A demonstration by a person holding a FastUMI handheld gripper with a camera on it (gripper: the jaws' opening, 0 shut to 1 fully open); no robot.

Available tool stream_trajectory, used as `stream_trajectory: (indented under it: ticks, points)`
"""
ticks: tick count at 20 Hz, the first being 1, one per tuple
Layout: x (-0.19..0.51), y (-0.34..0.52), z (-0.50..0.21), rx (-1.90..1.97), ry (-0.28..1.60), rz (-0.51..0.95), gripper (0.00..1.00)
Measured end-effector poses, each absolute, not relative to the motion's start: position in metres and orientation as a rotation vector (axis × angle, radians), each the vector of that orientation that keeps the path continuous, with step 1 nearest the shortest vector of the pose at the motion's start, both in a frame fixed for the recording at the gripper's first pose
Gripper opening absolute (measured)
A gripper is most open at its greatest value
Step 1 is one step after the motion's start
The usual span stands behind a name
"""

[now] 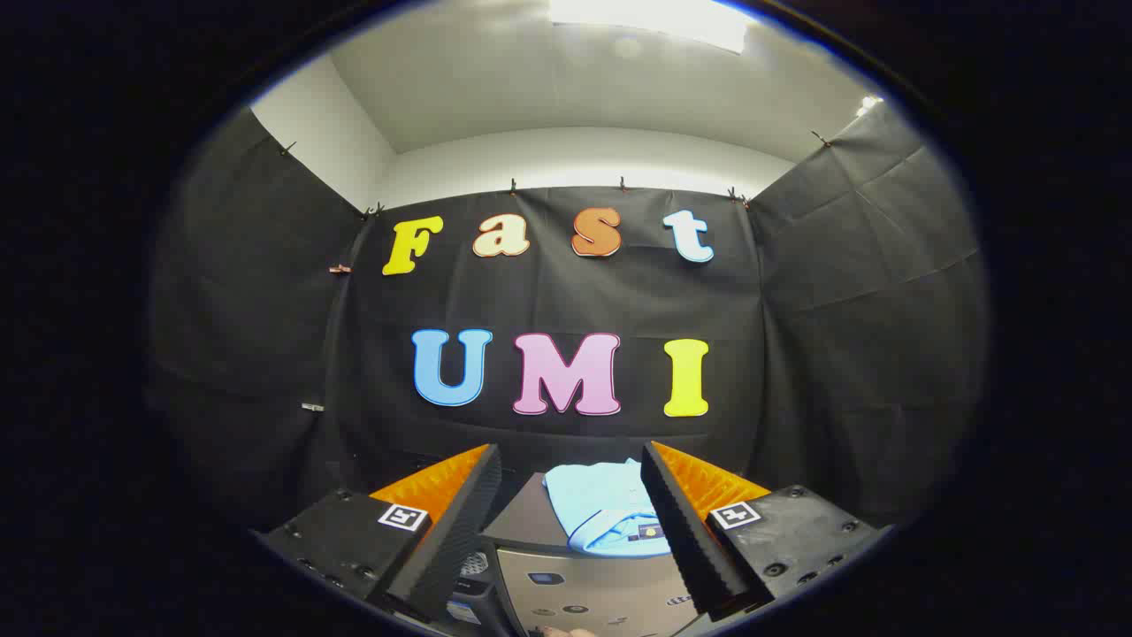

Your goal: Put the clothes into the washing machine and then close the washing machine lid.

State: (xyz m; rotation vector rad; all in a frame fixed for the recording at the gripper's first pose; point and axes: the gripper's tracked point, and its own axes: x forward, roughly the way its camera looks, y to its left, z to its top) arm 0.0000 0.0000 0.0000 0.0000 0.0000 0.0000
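Observation:
A folded light blue garment (606,518) lies on the dark top of a silver washing machine (601,593), seen between and just beyond my fingers. My gripper (573,460) is open, with its two black ribbed, orange-backed fingers (460,522) spread wide to either side of the garment and above it, touching nothing. The right finger (685,522) covers the garment's right edge. The machine's front panel faces me below the garment.
Black cloth walls close in the booth behind and on both sides of the machine. A white wall and a lit ceiling show above them. A small dark box with a label (464,606) stands to the left of the machine's front.

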Motion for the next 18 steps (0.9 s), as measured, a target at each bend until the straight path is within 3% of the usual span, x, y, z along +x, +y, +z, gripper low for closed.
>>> stream_trajectory:
  ticks: [18]
  points:
    - [0.011, 0.004, 0.002, 0.008, 0.018, -0.002, 0.99]
